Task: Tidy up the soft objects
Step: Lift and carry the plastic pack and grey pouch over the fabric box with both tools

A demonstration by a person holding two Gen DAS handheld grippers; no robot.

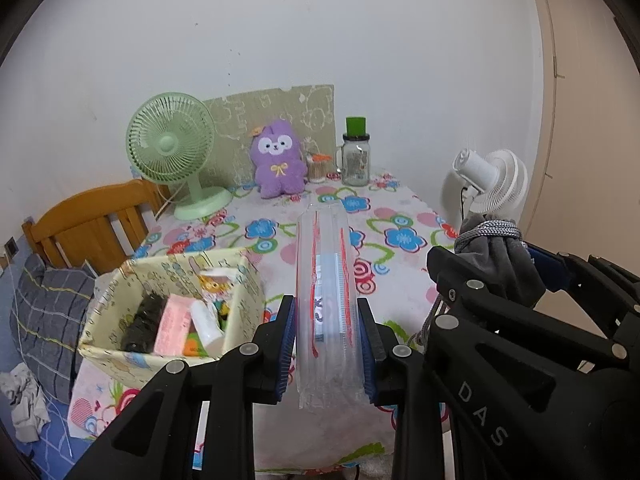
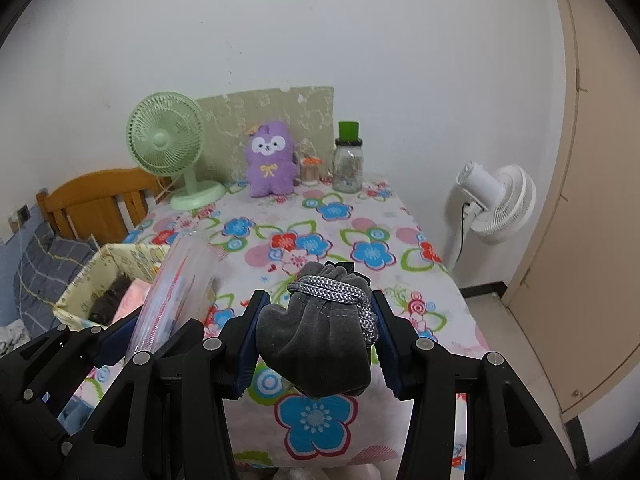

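Left gripper (image 1: 326,344) is clamping a clear bag (image 1: 325,280), right gripper (image 2: 316,336) is squeezing a grey pouch (image 2: 316,344), both probably heading for the box (image 1: 120,354) on the bench (image 2: 360,240)

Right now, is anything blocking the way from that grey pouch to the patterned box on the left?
Yes. The left gripper, shut on a clear zip bag, sits between the grey drawstring pouch in the right gripper and the patterned storage box.
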